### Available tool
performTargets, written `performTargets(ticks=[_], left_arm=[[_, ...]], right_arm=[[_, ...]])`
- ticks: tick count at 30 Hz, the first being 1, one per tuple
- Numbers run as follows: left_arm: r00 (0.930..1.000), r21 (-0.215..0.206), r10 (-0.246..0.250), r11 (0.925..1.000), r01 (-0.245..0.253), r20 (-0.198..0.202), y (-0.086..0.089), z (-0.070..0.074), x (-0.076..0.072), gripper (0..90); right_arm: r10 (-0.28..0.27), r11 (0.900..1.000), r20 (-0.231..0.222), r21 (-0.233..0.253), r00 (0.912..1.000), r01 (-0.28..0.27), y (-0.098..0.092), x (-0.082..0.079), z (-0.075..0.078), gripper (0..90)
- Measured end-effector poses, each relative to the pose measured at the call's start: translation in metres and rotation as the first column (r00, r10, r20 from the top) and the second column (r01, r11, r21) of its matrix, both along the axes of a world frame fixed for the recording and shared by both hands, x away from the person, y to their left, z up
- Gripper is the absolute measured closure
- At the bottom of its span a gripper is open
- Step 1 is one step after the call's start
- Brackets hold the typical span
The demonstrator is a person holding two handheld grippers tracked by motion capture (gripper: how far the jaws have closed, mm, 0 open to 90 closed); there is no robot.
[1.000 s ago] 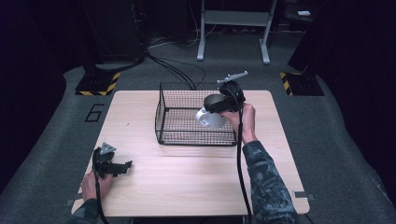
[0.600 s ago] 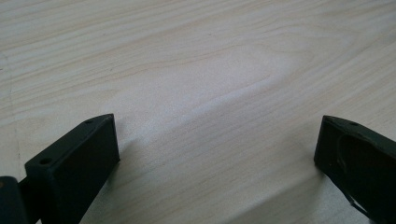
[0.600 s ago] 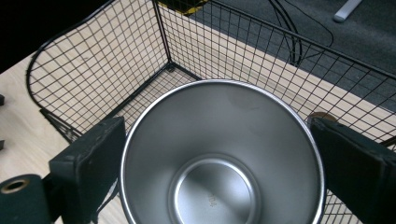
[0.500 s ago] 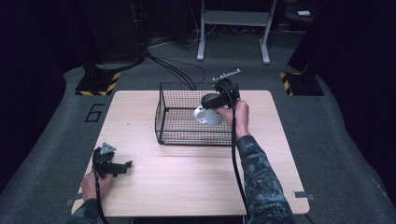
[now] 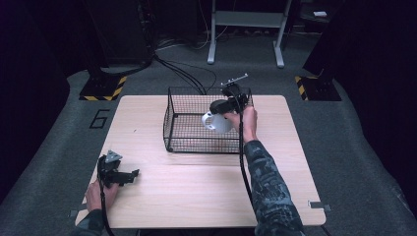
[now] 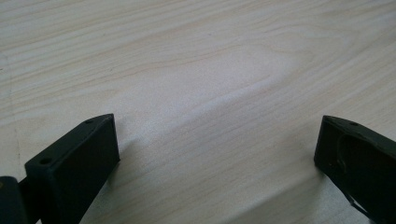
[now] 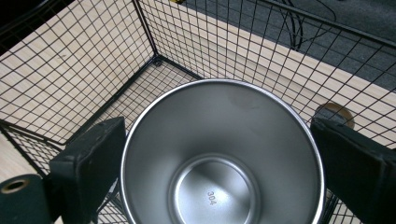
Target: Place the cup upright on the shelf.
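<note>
A shiny steel cup (image 5: 216, 123) hangs over the right part of a black wire basket (image 5: 169, 118) on the wooden table (image 5: 196, 196). My right gripper (image 5: 219, 113) is shut on it. In the right gripper view the cup (image 7: 219, 186) sits between the two black jaws with its open mouth toward the camera, and the right gripper (image 7: 217, 140) holds it above the basket's floor (image 7: 140, 88). My left gripper (image 5: 130, 175) rests on the table at the front left, open. Between the left gripper (image 6: 217, 149) jaws there is just bare wood.
The basket stands at the table's back centre. A round hole (image 7: 334, 114) in the tabletop shows beyond the basket's mesh. On the floor behind are cables (image 5: 187, 73), a metal stand (image 5: 246, 29) and yellow-black striped bases (image 5: 103, 88).
My right gripper has carried the cup slightly left and farther over the basket. The left gripper has not moved.
</note>
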State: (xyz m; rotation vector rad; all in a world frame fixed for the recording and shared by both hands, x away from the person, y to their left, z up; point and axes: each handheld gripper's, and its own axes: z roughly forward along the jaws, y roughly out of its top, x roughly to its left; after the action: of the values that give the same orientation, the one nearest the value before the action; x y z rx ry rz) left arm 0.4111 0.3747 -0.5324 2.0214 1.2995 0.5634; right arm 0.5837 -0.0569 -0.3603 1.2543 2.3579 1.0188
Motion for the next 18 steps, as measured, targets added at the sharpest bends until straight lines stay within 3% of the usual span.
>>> performTargets(ticks=[18], left_arm=[[1.0,0.0,0.0,1.0,0.0,0.0,0.0,0.0,0.0,0.0]], right_arm=[[-0.041,0.999,-0.07,-0.019,0.9967,0.039,0.014,0.023,-0.028,5.9]])
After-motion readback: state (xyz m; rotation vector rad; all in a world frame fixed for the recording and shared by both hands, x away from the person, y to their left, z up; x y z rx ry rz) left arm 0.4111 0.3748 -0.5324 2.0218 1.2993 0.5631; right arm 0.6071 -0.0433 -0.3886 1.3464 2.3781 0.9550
